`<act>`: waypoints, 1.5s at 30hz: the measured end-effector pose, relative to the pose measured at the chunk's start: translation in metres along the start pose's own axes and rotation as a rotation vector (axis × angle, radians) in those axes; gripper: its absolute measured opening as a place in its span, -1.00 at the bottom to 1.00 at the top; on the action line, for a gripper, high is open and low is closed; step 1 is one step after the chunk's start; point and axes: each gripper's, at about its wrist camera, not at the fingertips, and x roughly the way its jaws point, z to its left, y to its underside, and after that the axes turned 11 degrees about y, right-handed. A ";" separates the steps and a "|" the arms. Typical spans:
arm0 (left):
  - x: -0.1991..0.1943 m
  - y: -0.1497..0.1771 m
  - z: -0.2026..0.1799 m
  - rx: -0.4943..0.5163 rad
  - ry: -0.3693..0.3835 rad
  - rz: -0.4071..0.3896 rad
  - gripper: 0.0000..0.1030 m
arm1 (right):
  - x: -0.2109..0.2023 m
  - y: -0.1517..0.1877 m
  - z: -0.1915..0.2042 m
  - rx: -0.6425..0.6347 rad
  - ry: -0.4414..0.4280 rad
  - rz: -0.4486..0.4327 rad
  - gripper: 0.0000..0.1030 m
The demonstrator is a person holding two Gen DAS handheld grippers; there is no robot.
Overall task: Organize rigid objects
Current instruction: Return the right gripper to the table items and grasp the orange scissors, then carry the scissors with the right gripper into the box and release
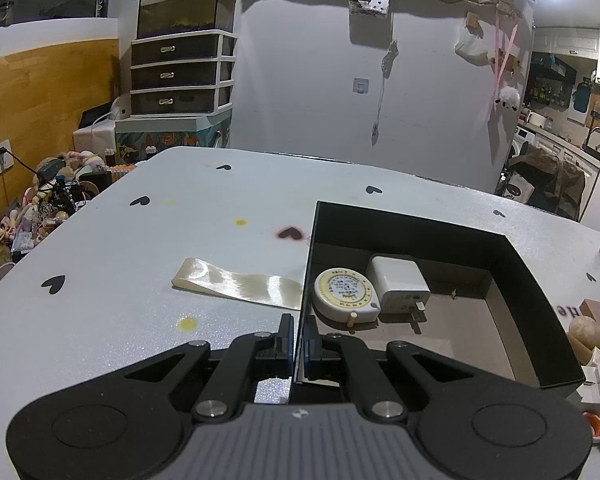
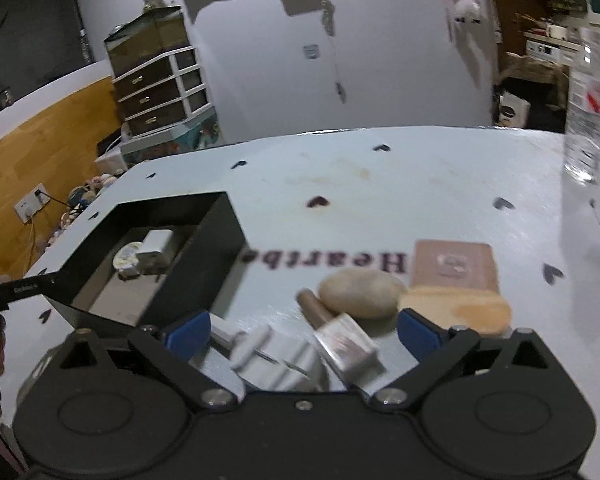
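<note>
A black open box [image 1: 512, 272] sits on the white table; it also shows in the right wrist view [image 2: 216, 236]. Inside lie a round tape measure [image 1: 346, 292] and a white charger plug [image 1: 400, 282]. My left gripper [image 1: 299, 340] is shut on the box's left wall. My right gripper [image 2: 304, 330] is open and low over a cluster of items: a white folded object [image 2: 276, 360], a small bottle with a brown cap [image 2: 336, 336], a tan stone [image 2: 360, 292], a pink-brown box [image 2: 454, 266] and a beige sponge [image 2: 456, 310].
A cream ribbon strip [image 1: 240, 286] lies left of the box. A clear plastic bottle [image 2: 586, 108] stands at the table's far right. The table [image 1: 140, 248] has black heart marks and yellow stains. Drawers and floor clutter lie beyond the left edge.
</note>
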 end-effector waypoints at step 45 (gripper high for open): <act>0.000 0.001 -0.001 0.004 -0.002 0.001 -0.92 | 0.012 0.063 0.041 -0.312 -0.031 0.024 0.23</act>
